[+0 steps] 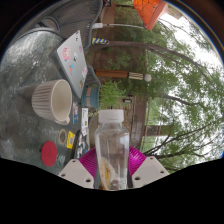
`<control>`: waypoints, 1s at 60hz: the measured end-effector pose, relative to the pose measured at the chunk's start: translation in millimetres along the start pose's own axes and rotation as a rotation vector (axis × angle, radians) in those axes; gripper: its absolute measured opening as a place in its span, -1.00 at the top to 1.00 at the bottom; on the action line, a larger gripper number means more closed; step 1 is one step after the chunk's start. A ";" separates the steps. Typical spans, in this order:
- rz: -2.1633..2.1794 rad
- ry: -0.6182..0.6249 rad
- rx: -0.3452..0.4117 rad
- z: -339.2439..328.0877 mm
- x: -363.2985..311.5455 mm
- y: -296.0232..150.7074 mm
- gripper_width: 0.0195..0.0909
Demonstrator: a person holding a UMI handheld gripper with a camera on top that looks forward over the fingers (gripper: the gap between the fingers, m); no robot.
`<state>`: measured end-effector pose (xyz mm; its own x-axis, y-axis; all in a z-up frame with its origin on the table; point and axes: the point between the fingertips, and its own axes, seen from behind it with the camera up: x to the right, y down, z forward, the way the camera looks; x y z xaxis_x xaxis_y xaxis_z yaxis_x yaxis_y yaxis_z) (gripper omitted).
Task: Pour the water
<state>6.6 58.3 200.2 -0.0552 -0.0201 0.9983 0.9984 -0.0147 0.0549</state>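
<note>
Fingers of the hand-held gripper (112, 163) pinch a clear bottle (112, 148), tilted beside a ribbed white cup (52, 100) on the bench (30, 60)

A laptop (72, 56) with stickers on its lid is lying closed on the round glass table (30, 60). Trees (165, 70) are standing beyond the table, and something orange (150, 10) is hanging high above them.
</note>
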 end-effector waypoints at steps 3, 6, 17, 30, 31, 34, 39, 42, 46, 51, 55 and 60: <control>-0.167 -0.040 0.040 14.2 -10.9 -5.8 0.49; -0.331 -0.052 0.059 22.8 -19.0 -12.7 0.49; -0.794 0.068 0.096 26.8 -13.0 -37.5 0.49; -0.903 0.106 0.113 25.3 -11.4 -47.3 0.48; -0.909 0.050 0.155 38.7 -6.3 -49.1 0.49; -0.908 0.052 0.164 33.1 -7.8 -48.0 0.48; -0.831 0.048 0.177 36.0 -7.4 -49.9 0.48; -0.705 0.042 0.170 35.3 -2.4 -47.5 0.49; -0.386 0.041 0.153 34.2 15.4 -42.5 0.49; 0.130 0.076 0.107 27.7 51.9 -20.2 0.48; 0.531 0.069 0.094 27.8 62.2 -0.7 0.48; 1.000 0.057 0.079 19.5 34.4 18.8 0.48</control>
<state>23.7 76.8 236.0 0.8106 -0.0352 0.5845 0.5847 0.1011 -0.8049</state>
